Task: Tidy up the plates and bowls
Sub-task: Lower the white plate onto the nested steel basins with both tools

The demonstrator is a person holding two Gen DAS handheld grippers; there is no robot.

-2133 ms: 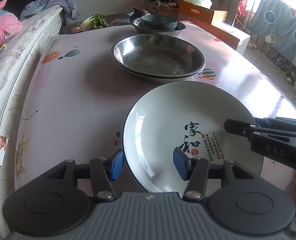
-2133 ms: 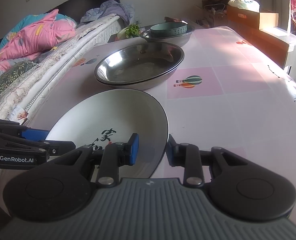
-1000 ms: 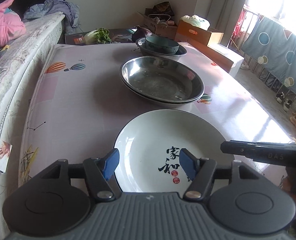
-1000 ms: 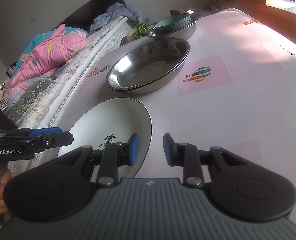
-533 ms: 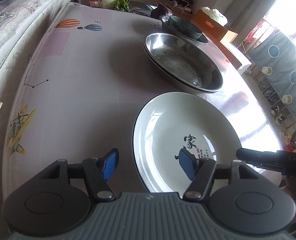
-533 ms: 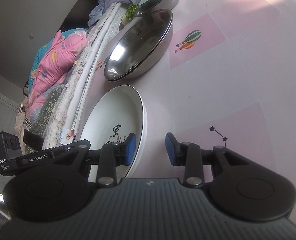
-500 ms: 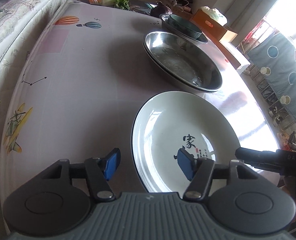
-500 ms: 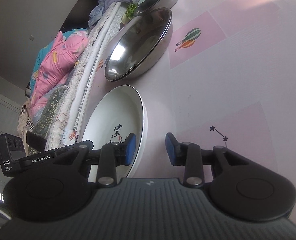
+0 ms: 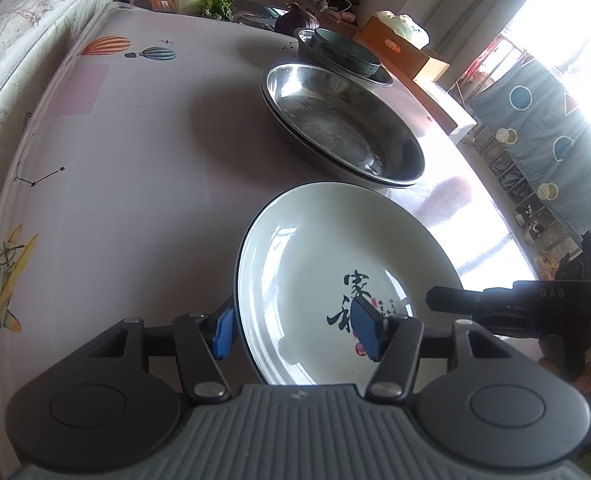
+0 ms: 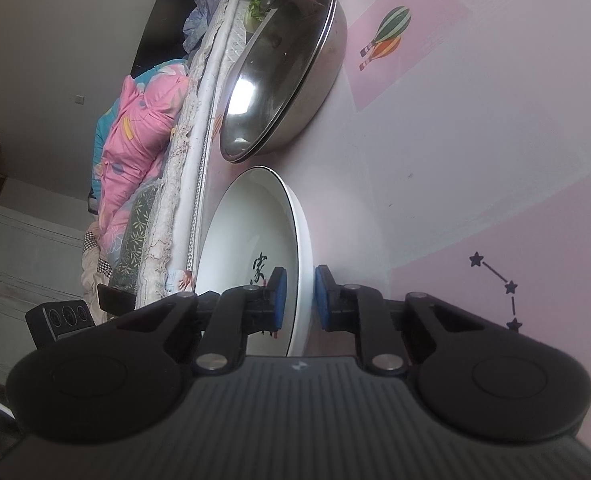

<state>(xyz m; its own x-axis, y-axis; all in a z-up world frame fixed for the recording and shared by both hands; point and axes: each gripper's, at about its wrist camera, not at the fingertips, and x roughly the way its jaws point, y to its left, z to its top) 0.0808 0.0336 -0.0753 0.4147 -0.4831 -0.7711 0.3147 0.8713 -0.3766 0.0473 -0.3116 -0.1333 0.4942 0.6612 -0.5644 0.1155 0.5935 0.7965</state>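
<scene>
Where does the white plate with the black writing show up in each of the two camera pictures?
Left wrist view: white plate lower centre-right, its near rim between the blue pads.
Right wrist view: white plate centre-left, seen almost edge-on.
Shared landmark: the steel basin just beyond it.

Your left gripper (image 9: pixel 291 330) straddles the near left rim of the white plate (image 9: pixel 335 264), jaws closing, while the right gripper (image 9: pixel 435 304) reaches in from 3 o'clock and stacked steel basins (image 9: pixel 343 124) sit at 12 o'clock.
</scene>
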